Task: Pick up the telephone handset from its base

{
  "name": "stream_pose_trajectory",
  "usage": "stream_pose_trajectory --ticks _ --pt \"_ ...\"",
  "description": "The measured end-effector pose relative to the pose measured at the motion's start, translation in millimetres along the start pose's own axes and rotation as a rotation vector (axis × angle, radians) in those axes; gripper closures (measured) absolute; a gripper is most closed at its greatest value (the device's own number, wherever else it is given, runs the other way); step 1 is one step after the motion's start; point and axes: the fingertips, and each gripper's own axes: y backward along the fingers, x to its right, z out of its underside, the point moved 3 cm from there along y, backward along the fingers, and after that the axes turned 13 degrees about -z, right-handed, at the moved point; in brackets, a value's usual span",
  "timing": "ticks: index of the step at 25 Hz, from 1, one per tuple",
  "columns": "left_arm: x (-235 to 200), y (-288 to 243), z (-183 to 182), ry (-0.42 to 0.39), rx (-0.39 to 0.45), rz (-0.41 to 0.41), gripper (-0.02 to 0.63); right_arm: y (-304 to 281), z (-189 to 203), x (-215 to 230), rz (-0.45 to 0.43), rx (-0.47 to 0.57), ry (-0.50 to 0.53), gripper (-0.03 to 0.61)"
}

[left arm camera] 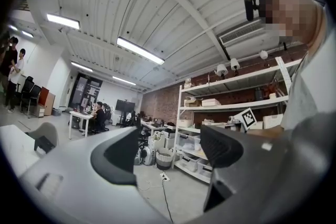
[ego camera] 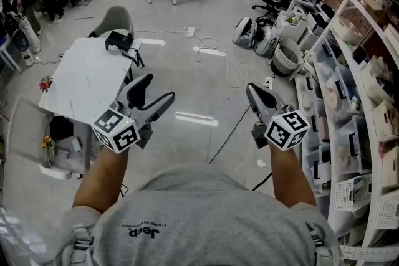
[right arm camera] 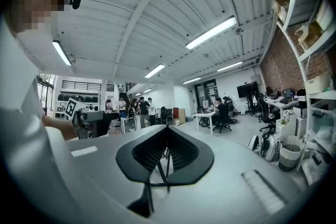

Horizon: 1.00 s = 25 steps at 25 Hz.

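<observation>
Office with grey floor (ego camera: 199,90), both tools held up level over it, nothing picked yet. Left tool (ego camera: 157,89) has jaws wide apart, only air between them in its own view (left arm camera: 170,149). Right tool (ego camera: 254,93) has jaws closed together on nothing (right arm camera: 167,152). Telephone (ego camera: 120,41) is a small black shape well ahead of the left tool and a bit to its left, at the far end of the white tabletop (ego camera: 87,78); handset too small to tell from base, looks untouched. Task looks barely started: approach, grasp and lift all remain. Plenty of open floor ahead of both tools. Watch the tabletop's near edge by the left tool, chair (ego camera: 115,19) just beyond the telephone, cables (ego camera: 234,75) on the floor ahead, and shelves (ego camera: 368,71) close to the right tool's outer side.
</observation>
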Motion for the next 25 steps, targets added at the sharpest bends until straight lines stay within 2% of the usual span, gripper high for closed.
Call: stream_pose_trajectory --ticks 7,11,17,21,25 --pt "17.5 -11.3 13.7 0.004 -0.020 -0.038 0.213 4.7 6.5 24.5 -0.033 0.005 0.002 0.572" --pt "1.1 -22.7 14.7 -0.011 -0.029 -0.053 0.213 -13.9 11.6 38.5 -0.047 -0.002 -0.010 0.572" --pt "-66.2 -65.9 20.7 -0.007 -0.020 -0.022 0.213 -76.2 17.9 68.4 -0.013 -0.020 0.005 0.572" --pt "-137.0 -114.1 18.9 -0.025 0.011 0.051 0.213 -142.0 17.0 97.2 0.046 -0.008 0.021 0.572" --pt "-208.8 -162.7 6.4 -0.043 0.005 0.132 0.213 -220.4 8.8 117.9 0.091 0.007 0.029 0.572"
